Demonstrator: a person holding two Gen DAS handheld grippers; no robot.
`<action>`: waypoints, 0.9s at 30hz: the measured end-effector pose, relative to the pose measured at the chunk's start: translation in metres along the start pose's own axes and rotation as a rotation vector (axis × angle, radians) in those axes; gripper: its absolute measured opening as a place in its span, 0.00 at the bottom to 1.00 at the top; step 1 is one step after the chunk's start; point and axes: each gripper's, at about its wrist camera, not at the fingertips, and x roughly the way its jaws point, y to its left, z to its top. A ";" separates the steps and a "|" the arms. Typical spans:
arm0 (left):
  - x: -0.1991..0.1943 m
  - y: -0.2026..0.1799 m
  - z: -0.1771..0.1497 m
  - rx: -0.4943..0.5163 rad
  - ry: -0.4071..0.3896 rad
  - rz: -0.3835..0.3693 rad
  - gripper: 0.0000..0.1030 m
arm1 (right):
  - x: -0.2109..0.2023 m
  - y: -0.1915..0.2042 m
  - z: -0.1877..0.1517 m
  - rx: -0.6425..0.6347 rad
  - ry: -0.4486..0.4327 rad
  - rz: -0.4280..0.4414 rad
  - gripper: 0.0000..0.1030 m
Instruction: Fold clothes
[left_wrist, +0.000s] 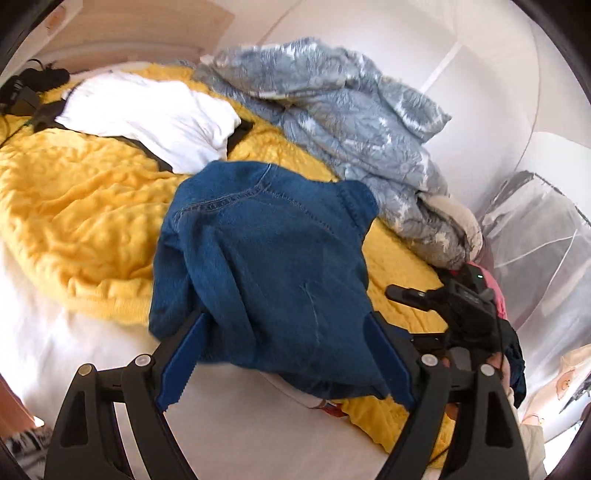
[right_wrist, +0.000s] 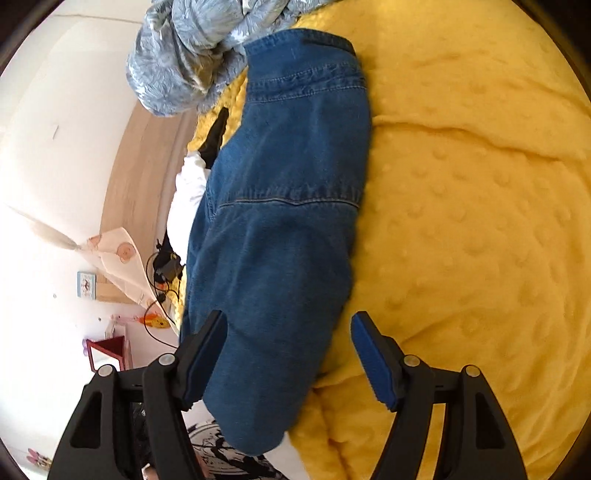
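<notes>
A blue denim garment (left_wrist: 266, 258) lies folded over on a yellow blanket (left_wrist: 85, 221) on the bed. My left gripper (left_wrist: 288, 350) is open, its blue-padded fingers on either side of the garment's near edge. The right gripper's black body (left_wrist: 465, 306) shows at the right of this view. In the right wrist view the denim garment (right_wrist: 288, 221) stretches away over the yellow blanket (right_wrist: 480, 221). My right gripper (right_wrist: 288, 354) is open, with the denim's near end between its fingers.
A white garment (left_wrist: 155, 114) lies over a dark one farther back on the blanket. A crumpled grey-blue patterned quilt (left_wrist: 351, 122) is heaped at the back right. Black cables and a device (left_wrist: 26, 92) sit at the far left. White sheet (left_wrist: 240, 424) lies near me.
</notes>
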 end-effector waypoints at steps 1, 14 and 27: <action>-0.001 -0.001 -0.005 -0.004 -0.010 0.004 0.85 | 0.001 -0.002 0.003 0.004 0.002 0.007 0.70; 0.036 -0.027 -0.047 0.113 0.156 0.091 0.85 | 0.036 -0.006 0.021 0.056 0.058 0.067 0.70; 0.053 -0.025 -0.041 0.047 0.242 -0.049 0.85 | 0.043 -0.007 0.016 0.051 0.073 0.049 0.70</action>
